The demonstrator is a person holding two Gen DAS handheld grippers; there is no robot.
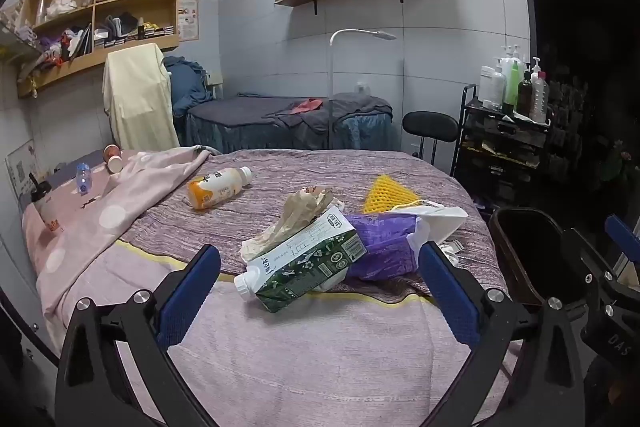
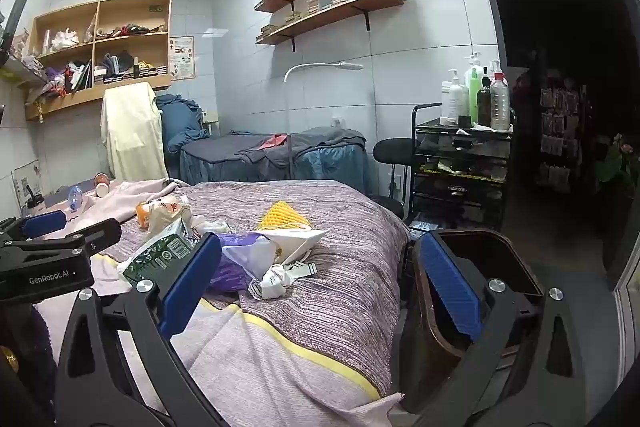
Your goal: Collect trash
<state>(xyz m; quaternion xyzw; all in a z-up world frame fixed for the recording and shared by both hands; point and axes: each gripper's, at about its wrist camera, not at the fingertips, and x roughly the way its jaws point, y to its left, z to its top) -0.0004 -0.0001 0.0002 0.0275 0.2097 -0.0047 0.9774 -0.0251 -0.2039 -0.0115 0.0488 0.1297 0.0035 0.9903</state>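
Trash was piled mid-bed, right ahead of the left tongs (image 1: 320,291), which stood wide and empty, tipped down at the green milk carton (image 1: 304,267) lying on its side. The right tongs (image 2: 316,283) were just as wide, nothing in them, with one blue pad hanging over the mouth of the dark bin (image 2: 480,267) beside the bed.

My take: go for the carton first, since it's closest. Close across its flat sides rather than the cap end so it doesn't squirt out, then swing it over to the bin.

Crumpled brown paper (image 1: 296,219) leaned against the carton and a purple bag (image 1: 384,247) was tucked beside it, so either could get dragged along. Further back sat a yellow foam net (image 1: 388,193), an orange drink bottle (image 1: 218,189), a small clear bottle (image 1: 83,177) and paper cups (image 1: 113,158) on the pink blanket (image 1: 120,211). Loose folds there might snag.
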